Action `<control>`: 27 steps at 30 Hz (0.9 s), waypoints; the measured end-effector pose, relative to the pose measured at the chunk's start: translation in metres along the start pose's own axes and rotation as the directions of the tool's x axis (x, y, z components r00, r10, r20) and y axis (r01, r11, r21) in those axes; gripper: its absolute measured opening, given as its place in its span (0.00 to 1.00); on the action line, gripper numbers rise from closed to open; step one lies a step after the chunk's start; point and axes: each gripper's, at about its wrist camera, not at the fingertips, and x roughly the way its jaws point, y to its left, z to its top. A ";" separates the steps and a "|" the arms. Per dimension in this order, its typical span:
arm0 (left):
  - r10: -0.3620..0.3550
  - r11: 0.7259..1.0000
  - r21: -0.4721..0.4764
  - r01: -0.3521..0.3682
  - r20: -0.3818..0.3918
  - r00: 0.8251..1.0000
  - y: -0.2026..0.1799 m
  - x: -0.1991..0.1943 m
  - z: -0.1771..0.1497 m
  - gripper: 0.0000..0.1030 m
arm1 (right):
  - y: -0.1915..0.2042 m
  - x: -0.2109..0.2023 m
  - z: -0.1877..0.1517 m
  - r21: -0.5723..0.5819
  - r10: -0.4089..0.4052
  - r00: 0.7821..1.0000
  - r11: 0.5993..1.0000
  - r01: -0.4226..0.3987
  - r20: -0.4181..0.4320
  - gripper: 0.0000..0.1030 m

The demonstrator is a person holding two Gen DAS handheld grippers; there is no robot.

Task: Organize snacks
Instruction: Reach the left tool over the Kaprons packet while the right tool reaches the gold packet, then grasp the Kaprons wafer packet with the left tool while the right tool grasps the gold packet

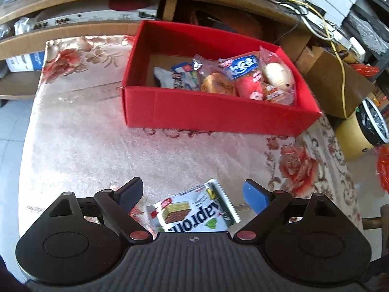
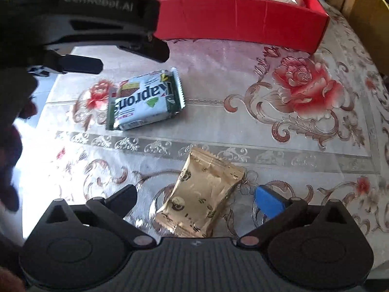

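Between the spread fingers of the left gripper point(image 1: 193, 194) a white and green wafer pack point(image 1: 194, 210) is seen lying flat on the floral tablecloth point(image 1: 85, 146) — the jaws stand wide apart and nothing is held, and neither finger touches the pack. Farther ahead on the cloth a red box point(image 1: 214, 112) is placed, and several wrapped snacks point(image 1: 243, 77) are gathered in its right part, with a bare cardboard floor showing on the left. In the right wrist view a gold foil packet point(image 2: 201, 197) is found on the cloth between the fingers of the right gripper point(image 2: 197, 197), which is also released and grasps nothing. The wafer pack point(image 2: 145, 99) is seen beyond it — well apart from the gold packet, in front of the red box point(image 2: 243, 22).
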 end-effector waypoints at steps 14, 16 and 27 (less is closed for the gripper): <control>-0.042 0.997 -0.058 0.044 0.033 0.999 0.018 -0.011 0.003 0.91 | 0.017 0.013 0.015 0.002 -0.104 0.995 0.995 0.104 0.005 0.92; -0.048 0.997 -0.064 0.050 0.037 0.998 0.020 -0.012 0.004 0.91 | 0.017 0.006 0.005 -0.012 -0.107 0.994 0.994 0.107 0.000 0.79; -0.053 0.997 0.057 0.052 0.006 0.999 0.007 -0.009 -0.008 0.91 | -0.019 -0.020 -0.009 -0.059 -0.131 0.991 0.990 0.129 -0.033 0.38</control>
